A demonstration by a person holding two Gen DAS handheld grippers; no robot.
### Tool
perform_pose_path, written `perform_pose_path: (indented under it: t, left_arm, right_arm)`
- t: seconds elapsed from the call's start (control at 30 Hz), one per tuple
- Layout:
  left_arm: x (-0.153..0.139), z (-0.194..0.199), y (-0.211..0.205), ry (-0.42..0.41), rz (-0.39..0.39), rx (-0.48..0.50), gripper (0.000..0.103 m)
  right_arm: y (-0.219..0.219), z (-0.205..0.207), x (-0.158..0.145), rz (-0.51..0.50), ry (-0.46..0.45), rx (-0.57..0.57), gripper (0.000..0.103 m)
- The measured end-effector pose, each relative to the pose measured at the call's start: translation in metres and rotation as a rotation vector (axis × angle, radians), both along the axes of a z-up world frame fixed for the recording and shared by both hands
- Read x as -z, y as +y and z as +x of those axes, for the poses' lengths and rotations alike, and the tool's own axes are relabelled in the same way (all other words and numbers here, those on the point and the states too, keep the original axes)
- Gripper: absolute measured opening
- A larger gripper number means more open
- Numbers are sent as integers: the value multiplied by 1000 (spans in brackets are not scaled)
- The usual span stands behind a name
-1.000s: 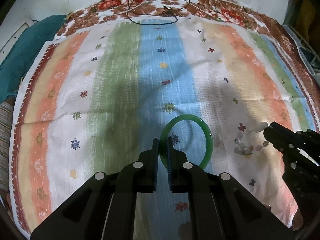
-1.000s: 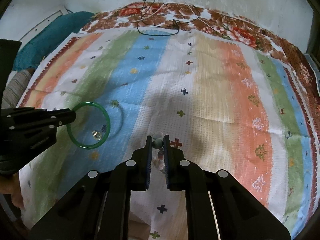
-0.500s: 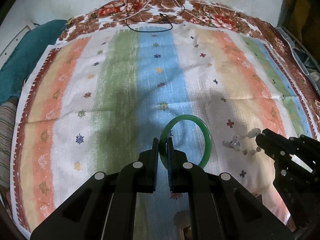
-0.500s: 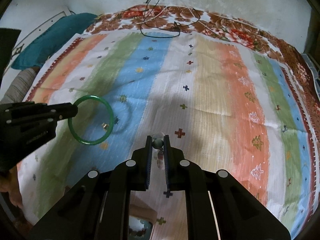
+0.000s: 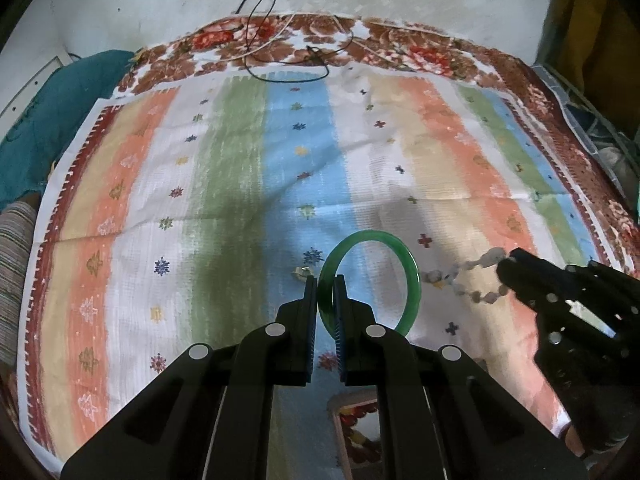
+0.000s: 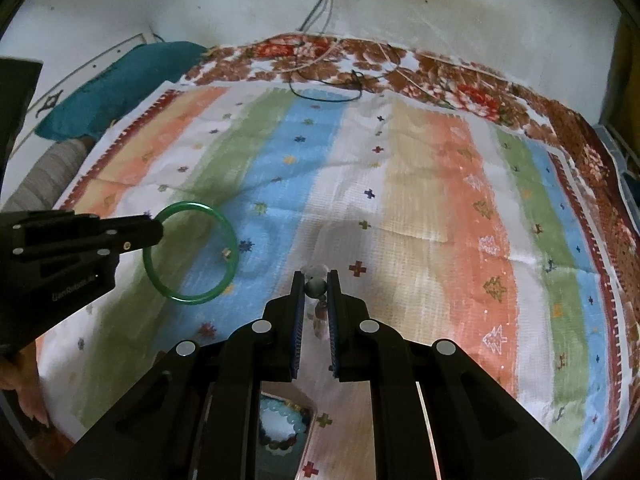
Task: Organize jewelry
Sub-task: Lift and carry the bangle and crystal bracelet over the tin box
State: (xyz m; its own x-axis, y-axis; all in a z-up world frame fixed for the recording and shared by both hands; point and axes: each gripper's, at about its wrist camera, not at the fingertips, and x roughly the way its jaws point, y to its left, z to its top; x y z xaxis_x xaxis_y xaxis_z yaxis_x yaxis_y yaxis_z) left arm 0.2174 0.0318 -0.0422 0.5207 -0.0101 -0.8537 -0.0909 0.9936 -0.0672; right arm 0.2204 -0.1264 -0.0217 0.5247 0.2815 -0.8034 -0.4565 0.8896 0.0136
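My left gripper (image 5: 325, 280) is shut on the rim of a green bangle (image 5: 412, 276), which hangs clear above the striped cloth (image 5: 224, 184). The same bangle (image 6: 228, 236) shows at the left of the right wrist view, pinched by the left gripper (image 6: 158, 230). My right gripper (image 6: 315, 278) is shut on a bead bracelet (image 6: 315, 286) of pale beads, and the strand (image 5: 460, 280) dangles from the right gripper (image 5: 505, 266). A small ring (image 5: 301, 271) lies on the cloth beside the bangle.
A jewelry box (image 6: 286, 424) with beaded bracelets inside sits at the near edge under the grippers, also seen as the box (image 5: 356, 436). Black and white cables (image 5: 288, 60) lie at the far edge. A teal cloth (image 5: 52, 120) is at the left. A hand (image 6: 24, 392) shows low left.
Both grippers have risen and pulled back toward the near edge with the bangle and bead bracelet in them. The jewelry box has come into view below.
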Motion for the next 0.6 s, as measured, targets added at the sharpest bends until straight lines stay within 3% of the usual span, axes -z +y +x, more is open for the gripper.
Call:
perform_pose_path:
  t: [0.6]
  left_arm:
    - [-13,-29,-6,-23,-20,14,8]
  right_arm:
    - [-8,-31,-22,28,-48,-19,12]
